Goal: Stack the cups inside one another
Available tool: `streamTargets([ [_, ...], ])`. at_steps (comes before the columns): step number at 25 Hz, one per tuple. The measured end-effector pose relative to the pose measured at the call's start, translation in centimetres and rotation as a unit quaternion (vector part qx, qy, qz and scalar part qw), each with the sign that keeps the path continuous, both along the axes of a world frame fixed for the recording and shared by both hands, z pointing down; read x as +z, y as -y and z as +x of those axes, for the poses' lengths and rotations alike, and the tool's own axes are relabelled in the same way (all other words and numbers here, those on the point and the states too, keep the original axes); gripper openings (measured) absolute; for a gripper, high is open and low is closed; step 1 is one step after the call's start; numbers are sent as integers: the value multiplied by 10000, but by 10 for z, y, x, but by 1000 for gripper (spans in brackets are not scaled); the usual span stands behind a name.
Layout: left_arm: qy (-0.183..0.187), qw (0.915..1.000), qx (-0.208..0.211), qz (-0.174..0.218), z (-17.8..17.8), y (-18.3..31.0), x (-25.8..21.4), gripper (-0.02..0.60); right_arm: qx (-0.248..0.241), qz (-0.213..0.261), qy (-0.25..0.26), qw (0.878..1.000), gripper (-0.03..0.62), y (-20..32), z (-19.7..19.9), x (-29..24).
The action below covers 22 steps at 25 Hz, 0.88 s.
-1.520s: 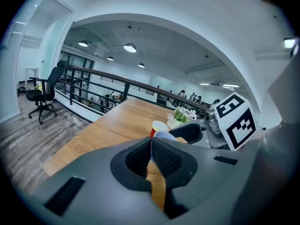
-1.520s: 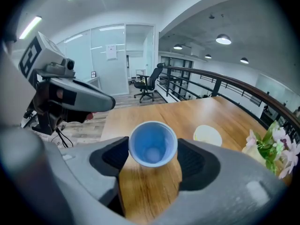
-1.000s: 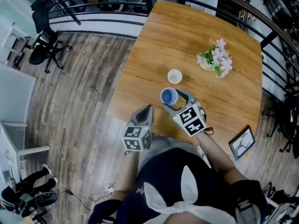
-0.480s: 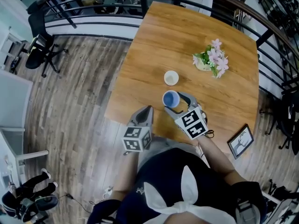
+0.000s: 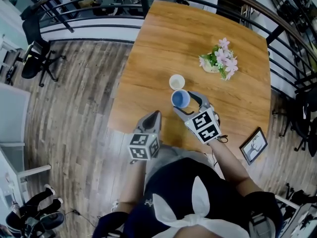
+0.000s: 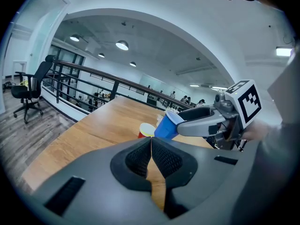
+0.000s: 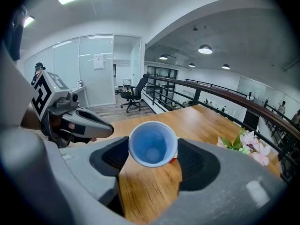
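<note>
In the middle of the frame, the blue cup [image 5: 180,99] is held up, pinched by the right tool [image 5: 182,103], just below the red cup [image 5: 177,82] that stands on the desk [image 5: 163,43]. The left tool [image 5: 154,117], lower left, is closed with nothing in it. Nothing is stacked yet; it looks like the blue cup is to be put inside the red one.

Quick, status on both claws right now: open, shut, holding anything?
Left claw: shut, nothing between the jaws.
Right claw: shut on the blue cup.
</note>
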<state>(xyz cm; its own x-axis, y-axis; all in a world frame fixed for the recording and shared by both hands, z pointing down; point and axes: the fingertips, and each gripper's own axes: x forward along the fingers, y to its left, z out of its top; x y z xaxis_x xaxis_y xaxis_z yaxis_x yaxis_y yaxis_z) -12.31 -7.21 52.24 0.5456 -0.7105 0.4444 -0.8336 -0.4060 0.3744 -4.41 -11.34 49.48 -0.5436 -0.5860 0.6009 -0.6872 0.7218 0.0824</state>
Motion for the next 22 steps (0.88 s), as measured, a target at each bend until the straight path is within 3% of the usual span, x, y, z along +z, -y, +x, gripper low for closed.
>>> streamTargets([
  [22,49,10000,-61,-2,-7,28,14,18,197,267,-34,9994,322,78,6,-11],
])
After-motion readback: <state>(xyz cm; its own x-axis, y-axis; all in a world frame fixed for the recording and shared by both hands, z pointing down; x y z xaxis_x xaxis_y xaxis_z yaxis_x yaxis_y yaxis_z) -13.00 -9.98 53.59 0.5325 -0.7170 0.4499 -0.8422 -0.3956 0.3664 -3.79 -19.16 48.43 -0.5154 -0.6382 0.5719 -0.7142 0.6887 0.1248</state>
